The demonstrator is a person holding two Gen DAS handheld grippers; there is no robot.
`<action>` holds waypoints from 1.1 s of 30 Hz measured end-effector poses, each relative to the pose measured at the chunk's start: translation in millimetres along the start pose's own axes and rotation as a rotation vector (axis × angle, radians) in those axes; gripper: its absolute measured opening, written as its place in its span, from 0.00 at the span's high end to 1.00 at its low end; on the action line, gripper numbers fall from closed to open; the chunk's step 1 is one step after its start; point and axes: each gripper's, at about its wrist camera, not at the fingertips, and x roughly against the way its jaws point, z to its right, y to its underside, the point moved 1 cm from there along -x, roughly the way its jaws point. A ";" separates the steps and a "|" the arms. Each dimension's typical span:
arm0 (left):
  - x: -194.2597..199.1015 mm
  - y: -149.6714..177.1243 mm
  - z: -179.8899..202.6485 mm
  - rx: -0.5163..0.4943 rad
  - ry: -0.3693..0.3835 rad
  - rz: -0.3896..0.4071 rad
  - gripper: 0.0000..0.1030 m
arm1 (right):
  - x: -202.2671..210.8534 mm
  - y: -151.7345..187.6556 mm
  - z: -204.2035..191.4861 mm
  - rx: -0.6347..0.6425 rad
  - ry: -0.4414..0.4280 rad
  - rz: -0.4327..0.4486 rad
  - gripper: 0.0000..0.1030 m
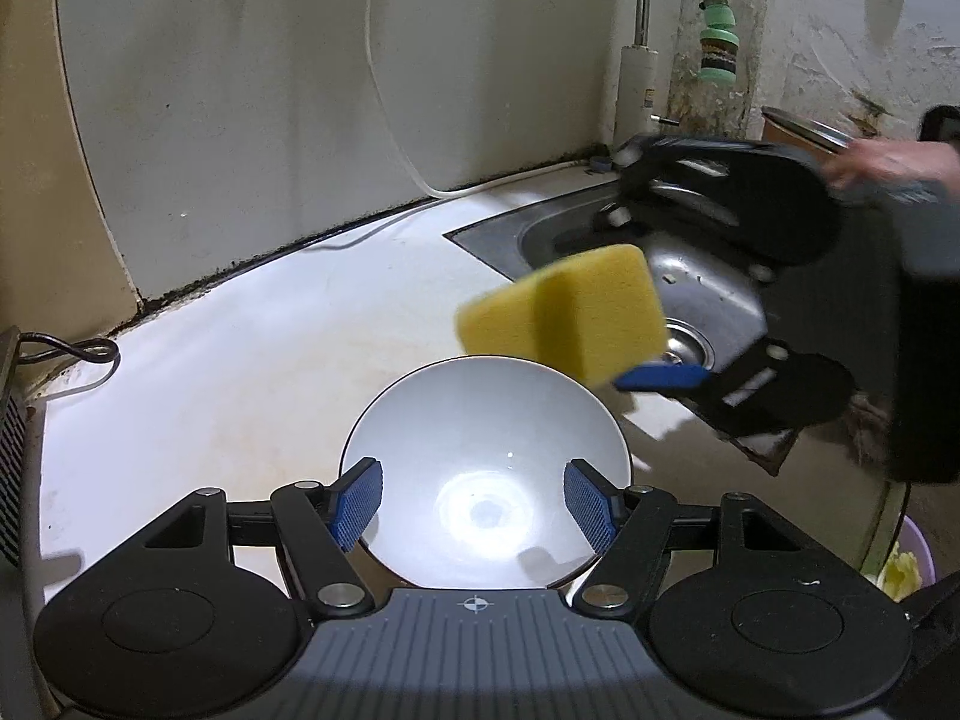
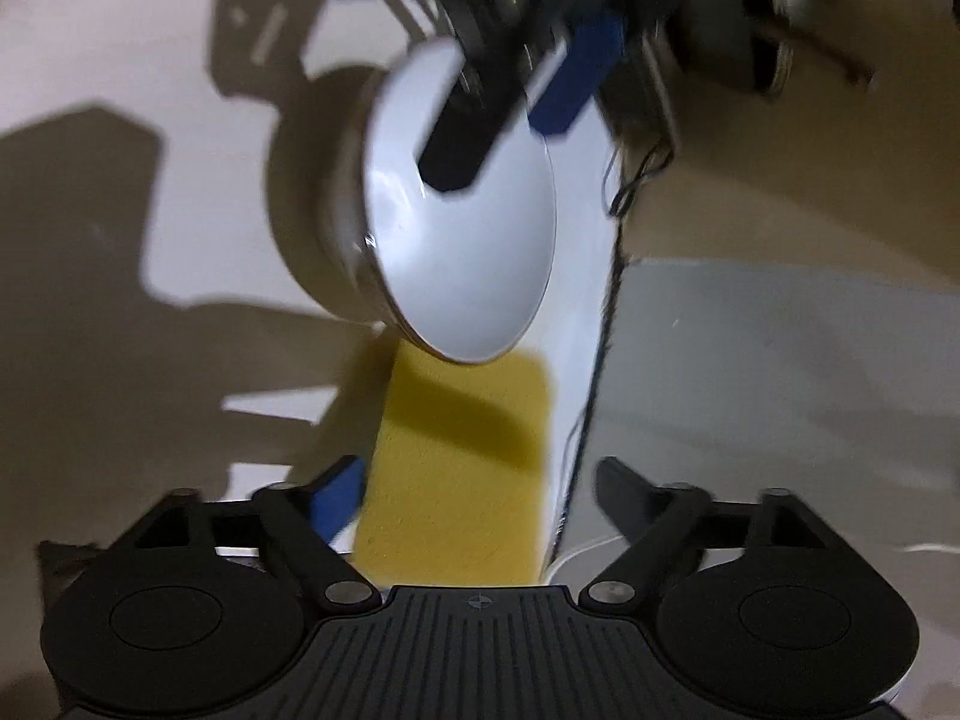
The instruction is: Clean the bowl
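Far left in the left wrist view, a dark cable (image 1: 90,354) loops on the white counter (image 1: 240,360) where it meets the stained wall (image 1: 240,90).

Moving right, the bowl (image 1: 486,480), white inside w/ a dark rim, sits upright on the counter, centre-bottom of the frame. The left gripper (image 1: 477,501) is over its near half. The jaws are spread, w/ 1 blue pad toward each side of the bowl and the bright bowl floor showing between them. Can't tell if the pads touch the bowl.

Just beyond the bowl's far-right rim is the yellow sponge (image 1: 564,312), blurred and tilted, above the counter edge beside the steel sink (image 1: 708,294). The right gripper (image 1: 627,297) comes in from the right w/ its jaws wide apart, 1 above the other. The lower blue pad is at the sponge's underside and the upper finger stands clear of it, so no pinch. Behind the sink, a curved tap (image 1: 642,12) w/ a green nozzle (image 1: 718,36) stands against the wall. At the far right, a blurred hand (image 1: 888,162) holds that gripper.

The right wrist view is rolled and blurred. The right gripper (image 2: 480,498) has its jaws spread. The sponge (image 2: 456,468) lies between them, against the left blue pad and w/ a gap to the right finger. Past the sponge, the bowl (image 2: 462,240) shows its white inside, w/ the left gripper (image 2: 504,132) over it at the top: 1 dark finger crosses the bowl's inside and 1 blue pad is by the rim.
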 end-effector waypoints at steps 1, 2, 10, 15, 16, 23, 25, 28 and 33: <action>0.3 0.0 0.6 -0.003 0.001 -0.001 0.32 | 8.2 1.6 7.7 -0.101 -0.039 0.028 0.12; 0.5 -0.1 1.1 -0.005 0.003 -0.003 0.32 | 16.3 3.1 15.5 -0.203 -0.079 0.057 0.12; 1.3 0.1 4.9 -0.021 0.010 -0.012 0.32 | 9.7 86.6 74.9 -1.251 -0.267 0.052 0.11; -0.1 0.4 9.7 -0.032 0.005 -0.026 0.32 | -26.8 61.1 58.3 -0.948 -0.267 -0.012 0.11; -0.3 0.3 10.7 -0.034 0.003 -0.030 0.32 | -28.3 57.5 50.9 -0.914 -0.279 -0.013 0.11; 1.8 0.8 10.0 -0.018 -0.029 -0.036 0.32 | -51.5 56.1 58.1 -0.989 -0.334 -0.022 0.11; 2.4 0.9 9.7 -0.012 -0.038 -0.037 0.31 | -55.4 60.3 60.0 -1.023 -0.363 -0.020 0.11; 3.1 1.6 11.3 -0.008 -0.051 -0.044 0.31 | -55.0 77.8 61.6 -1.139 -0.388 -0.041 0.12; 5.2 2.9 14.6 -0.007 -0.067 -0.056 0.31 | -58.0 111.7 69.0 -1.525 -0.447 -0.032 0.27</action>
